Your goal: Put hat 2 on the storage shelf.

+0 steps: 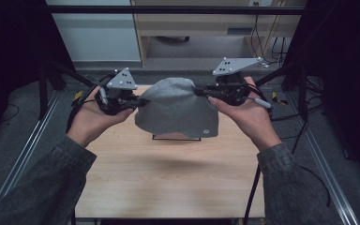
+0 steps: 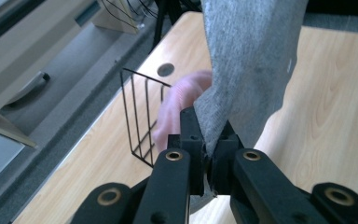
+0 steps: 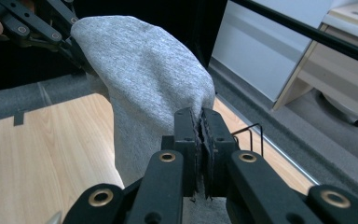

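High view: small grey knit garment w/ a round silver tag near its hem (image 1: 178, 110) hangs stretched in the air between both grippers, above the far part of the light wooden table (image 1: 168, 178). Left gripper (image 1: 140, 101) pinches its left upper edge, right gripper (image 1: 198, 88) its right upper edge; both clenched on the fabric. The hem hangs just over a black wire rack (image 1: 176, 137) w/ sth pink in it. Left gripper view: jaws closed tight on a fold of the grey cloth (image 2: 251, 65), which hangs up and away from the pads; wire rack (image 2: 142, 116) sits beside and below, pink soft item (image 2: 179, 105) leaning in it, blurred, can't tell what it is. Right gripper view: right gripper (image 3: 200, 140) jaws shut on the cloth edge (image 3: 144, 79), a thin bite only; the other gripper (image 3: 77, 51) holds the far corner at upper left. Judgement: the step looks like lifting the garment and spreading it. To do well: keep both hands level, keep mild tension so the top edge stays straight, don't overpull since the right bite is shallow and could slip. Keep the hem clear of the rack wires to avoid a snag.
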### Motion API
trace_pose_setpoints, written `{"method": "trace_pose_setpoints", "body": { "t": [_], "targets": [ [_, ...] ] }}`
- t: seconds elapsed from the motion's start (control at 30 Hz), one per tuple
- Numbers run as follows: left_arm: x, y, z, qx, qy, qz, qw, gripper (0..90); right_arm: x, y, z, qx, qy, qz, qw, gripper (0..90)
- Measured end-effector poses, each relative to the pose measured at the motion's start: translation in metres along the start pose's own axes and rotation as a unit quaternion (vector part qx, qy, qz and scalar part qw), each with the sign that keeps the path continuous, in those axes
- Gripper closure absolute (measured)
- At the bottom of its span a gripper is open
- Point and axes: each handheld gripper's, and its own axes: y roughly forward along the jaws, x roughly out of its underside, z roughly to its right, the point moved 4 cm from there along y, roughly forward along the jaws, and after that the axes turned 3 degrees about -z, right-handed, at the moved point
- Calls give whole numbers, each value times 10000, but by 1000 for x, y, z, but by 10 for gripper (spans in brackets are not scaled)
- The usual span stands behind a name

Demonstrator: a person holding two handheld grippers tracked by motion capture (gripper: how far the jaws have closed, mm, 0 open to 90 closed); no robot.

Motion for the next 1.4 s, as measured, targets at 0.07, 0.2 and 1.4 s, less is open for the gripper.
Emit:
{"method": "trace_pose_setpoints", "body": {
  "t": [0.07, 0.2, 1.4],
  "targets": [
    [-5, -2, -3, -82, -10, 38, 10000, 865, -4, -1, 2, 52, -15, 24, 10000, 862],
    [-17, -3, -9, -187, -44, 126, 9997, 866, -12, -2, 9, 191, -14, 120, 9997, 862],
    [-47, 30, -48, -475, -359, 548, 9967, 866, -22, 16, 72, 536, 462, 708, 9950, 862]
  ]
}}
